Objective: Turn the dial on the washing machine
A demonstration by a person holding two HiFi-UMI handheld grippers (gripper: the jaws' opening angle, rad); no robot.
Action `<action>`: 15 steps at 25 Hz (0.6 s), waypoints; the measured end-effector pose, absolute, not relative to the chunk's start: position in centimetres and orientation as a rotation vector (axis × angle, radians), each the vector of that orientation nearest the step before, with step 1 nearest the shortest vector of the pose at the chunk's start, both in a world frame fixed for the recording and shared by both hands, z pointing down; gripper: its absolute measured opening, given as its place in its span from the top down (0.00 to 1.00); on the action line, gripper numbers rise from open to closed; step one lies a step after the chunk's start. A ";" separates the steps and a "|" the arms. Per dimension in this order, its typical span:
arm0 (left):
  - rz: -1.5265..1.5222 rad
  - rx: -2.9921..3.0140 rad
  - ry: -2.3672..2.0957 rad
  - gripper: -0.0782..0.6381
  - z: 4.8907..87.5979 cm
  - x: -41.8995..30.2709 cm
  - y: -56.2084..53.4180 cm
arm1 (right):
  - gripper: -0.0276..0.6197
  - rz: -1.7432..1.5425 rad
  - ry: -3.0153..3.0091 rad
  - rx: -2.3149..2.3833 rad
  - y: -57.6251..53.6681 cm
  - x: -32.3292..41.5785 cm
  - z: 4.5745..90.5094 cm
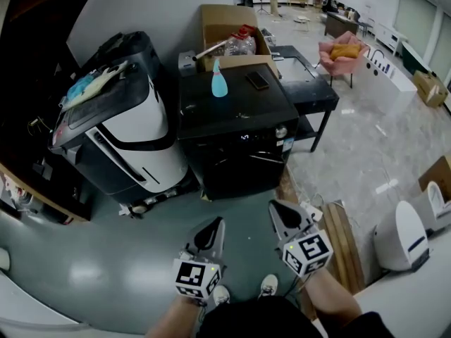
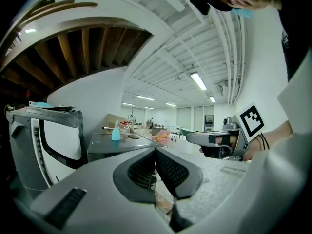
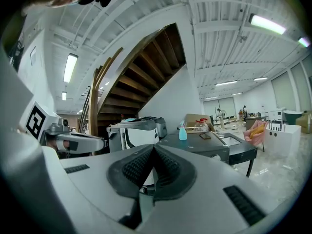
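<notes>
The black washing machine [image 1: 232, 136] stands ahead of me, its top facing up. Its silver dial [image 1: 281, 131] sits at the right end of the front panel and shows small in the right gripper view [image 3: 215, 156]. My left gripper [image 1: 211, 227] and right gripper [image 1: 281, 211] hang side by side over the grey floor, short of the machine and touching nothing. Both are shut and empty, pads pressed together in the left gripper view [image 2: 156, 152] and the right gripper view [image 3: 153, 150]. A blue spray bottle [image 1: 219, 80] and a dark phone [image 1: 257, 80] rest on the machine's top.
A large white and grey appliance [image 1: 123, 136] stands left of the washer. Behind it is a cardboard box [image 1: 229, 27]; a black table [image 1: 310, 90] adjoins on the right. Wooden planks [image 1: 340, 239] and a white device [image 1: 403, 236] lie at right.
</notes>
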State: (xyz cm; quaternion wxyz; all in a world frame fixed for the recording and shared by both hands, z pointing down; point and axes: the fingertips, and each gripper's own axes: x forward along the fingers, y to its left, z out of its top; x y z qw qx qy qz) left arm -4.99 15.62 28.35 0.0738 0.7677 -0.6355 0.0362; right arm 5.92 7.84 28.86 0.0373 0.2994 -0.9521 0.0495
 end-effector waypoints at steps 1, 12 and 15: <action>0.102 2.309 -1.900 0.88 28.3 -5.7 16.1 | 0.96 0.147 -2.918 0.929 8.5 5.3 28.7; 0.043 2.436 -1.728 0.88 27.9 -8.1 19.5 | 0.96 0.124 -2.833 1.131 14.6 4.0 28.3; 0.036 2.486 -1.666 0.88 27.7 -7.4 20.1 | 0.96 0.123 -2.801 1.209 15.9 5.1 28.1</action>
